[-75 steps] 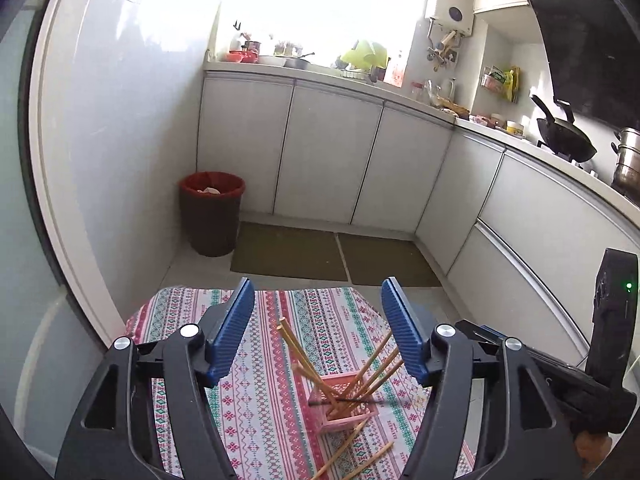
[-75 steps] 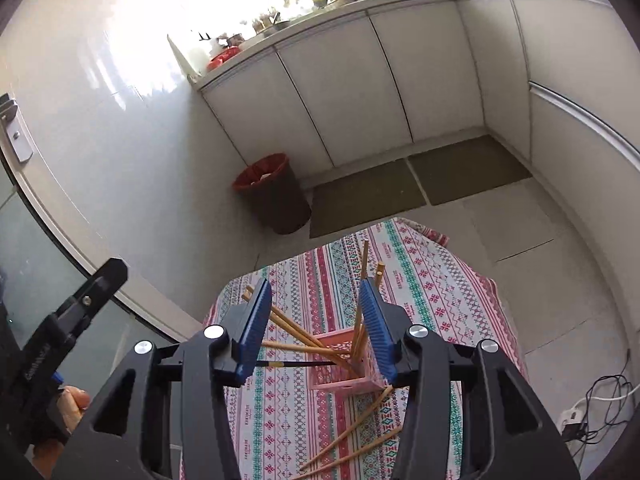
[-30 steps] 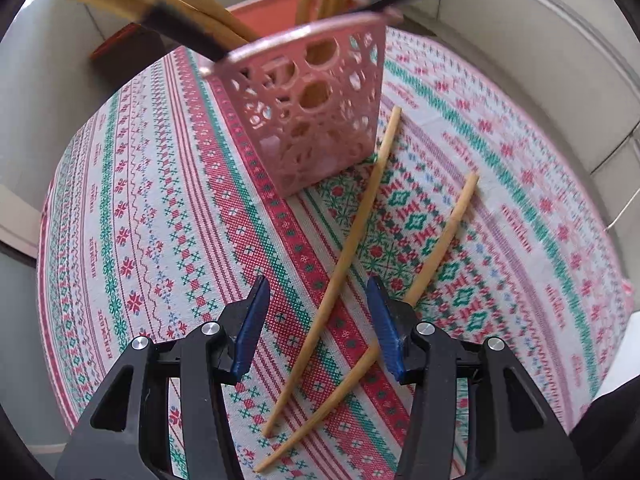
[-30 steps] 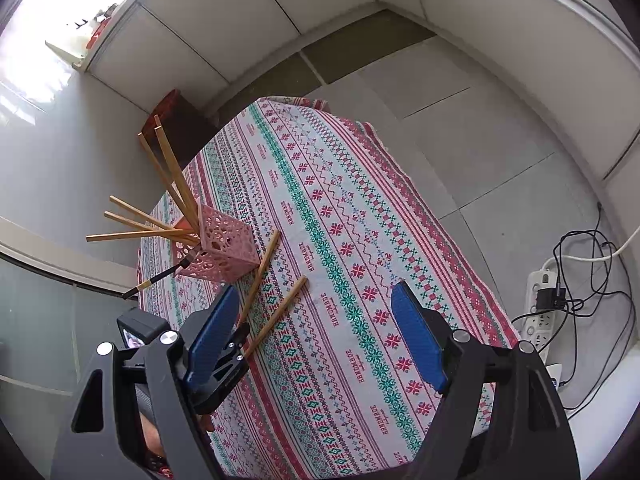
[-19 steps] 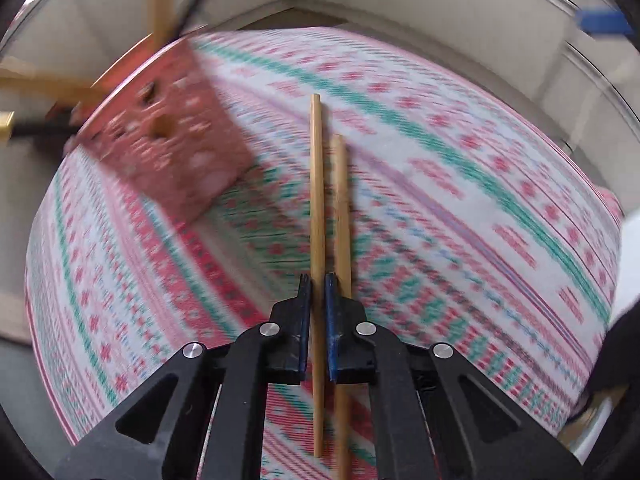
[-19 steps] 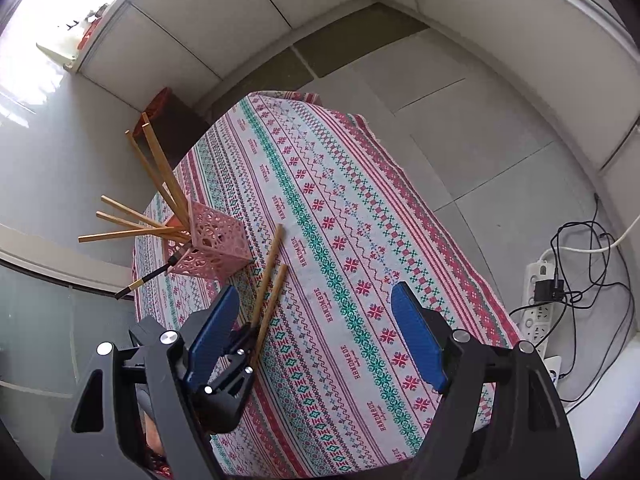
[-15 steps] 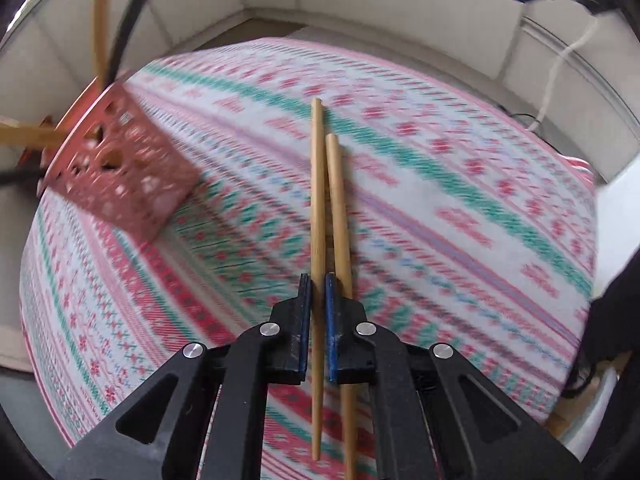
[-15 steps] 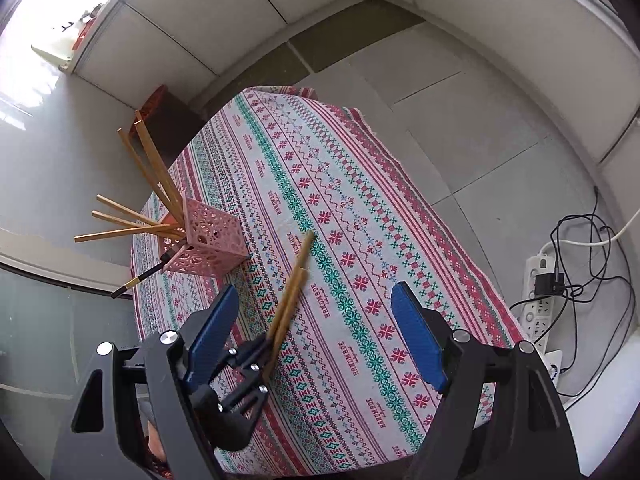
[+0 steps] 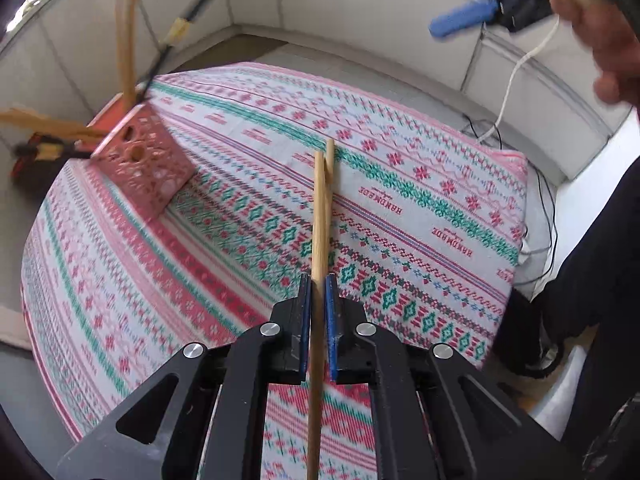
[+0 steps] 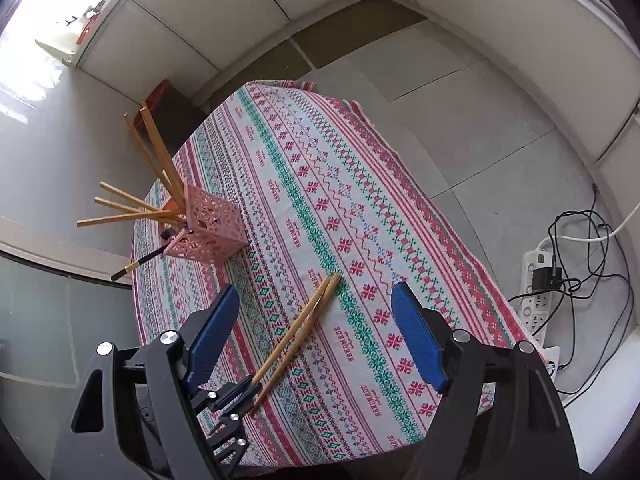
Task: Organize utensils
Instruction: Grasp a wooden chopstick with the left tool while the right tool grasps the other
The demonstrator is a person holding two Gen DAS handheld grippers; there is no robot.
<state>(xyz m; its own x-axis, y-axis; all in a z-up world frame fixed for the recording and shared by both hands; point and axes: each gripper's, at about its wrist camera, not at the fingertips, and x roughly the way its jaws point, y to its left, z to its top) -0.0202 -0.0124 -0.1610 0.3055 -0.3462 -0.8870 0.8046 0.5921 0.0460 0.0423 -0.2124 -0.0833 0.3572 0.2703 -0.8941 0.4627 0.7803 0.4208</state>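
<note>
Now the left hand-held gripper (image 9: 317, 286) is pinching a pair of chopsticks (image 9: 320, 216), its blue pads pressed against the sticks on both sides. From the right wrist view the chopsticks (image 10: 298, 330) slant up off the tabletop (image 10: 360, 208) over its near middle part, their tips close together above the patterned cloth (image 9: 400, 200). The right hand-held gripper (image 10: 316, 336) hangs above the near edge with its jaws spread wide, gripping nothing. A pink holder (image 10: 206, 228) stands near the far left edge of the tabletop, well apart from the held pair, with several more chopsticks fanning out of its top. On the floor beside the right edge lies a power strip (image 10: 538, 292) with tangled cables.
</note>
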